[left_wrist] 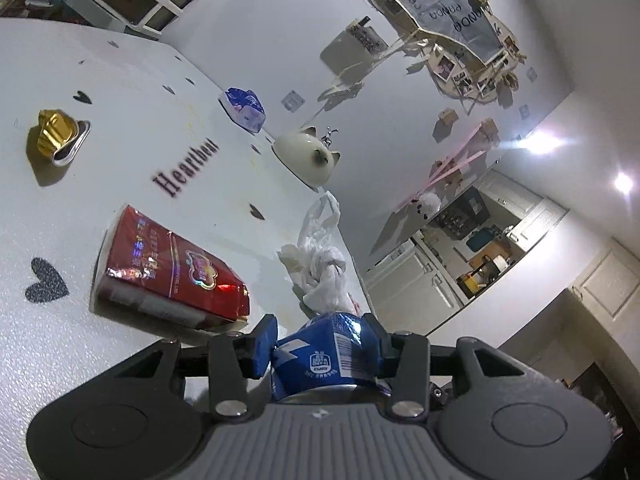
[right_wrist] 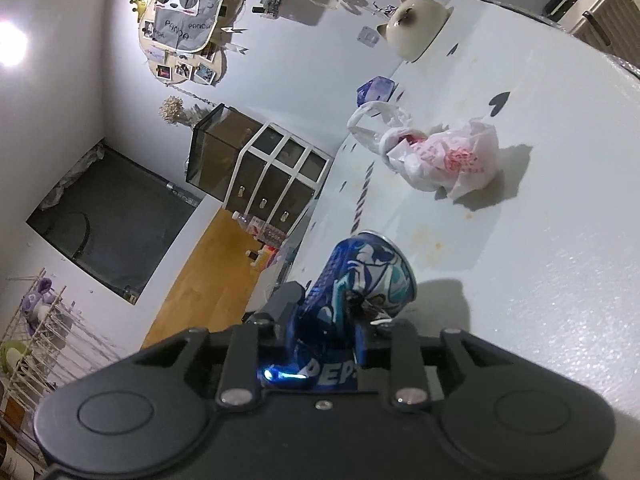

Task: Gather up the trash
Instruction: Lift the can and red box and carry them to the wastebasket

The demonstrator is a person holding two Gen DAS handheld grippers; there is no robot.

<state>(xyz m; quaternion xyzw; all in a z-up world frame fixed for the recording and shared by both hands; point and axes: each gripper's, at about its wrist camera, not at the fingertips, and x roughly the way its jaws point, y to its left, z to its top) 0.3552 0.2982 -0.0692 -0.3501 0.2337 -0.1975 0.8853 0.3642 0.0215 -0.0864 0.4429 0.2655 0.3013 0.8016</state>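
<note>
Both claws (left_wrist: 322,346) (right_wrist: 326,320) tilted, clamping cans (left_wrist: 328,356) (right_wrist: 360,280).

Harsh ceiling-lamp (right_wrist: 10,46) glare, hard shadows, fisheye-warped edges.

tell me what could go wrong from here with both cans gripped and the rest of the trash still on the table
The right gripper pinches its crushed Pepsi can off-centre, so it may twist free. The left gripper holds a dented blue can beside the loose plastic bag, which could snag. With both full, the red packet and gold capsule must wait.
</note>
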